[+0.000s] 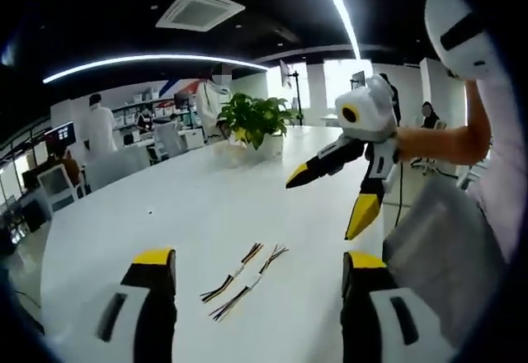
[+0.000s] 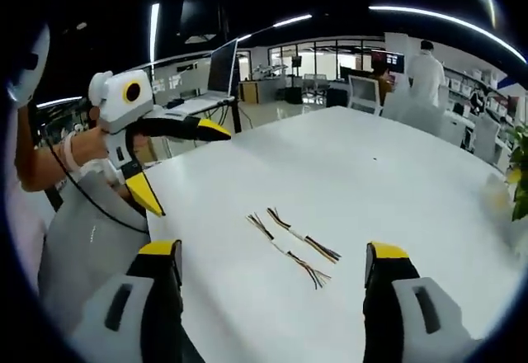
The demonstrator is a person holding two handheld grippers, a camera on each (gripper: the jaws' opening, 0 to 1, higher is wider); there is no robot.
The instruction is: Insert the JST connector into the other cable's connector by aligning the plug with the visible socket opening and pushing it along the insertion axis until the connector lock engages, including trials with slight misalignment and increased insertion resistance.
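Two short cables of coloured wires, each with a pale connector part, lie side by side on the white table (image 1: 190,206): one cable (image 1: 234,271) and the other cable (image 1: 247,286), also in the right gripper view as cable (image 2: 302,236) and cable (image 2: 286,252). My left gripper (image 1: 258,257) is open above the near side of them, holding nothing. My right gripper (image 2: 273,249) is open too, with the cables lying between its jaws' lines of sight. Each gripper shows in the other's view, held up in the air: right gripper (image 1: 323,208), left gripper (image 2: 190,172).
A potted plant (image 1: 256,120) stands at the table's far end. People in white coats (image 1: 101,124) (image 2: 426,70), chairs and monitors are beyond the table. The person's arm (image 1: 437,140) and grey clothing (image 1: 445,247) are close at the table's edge.
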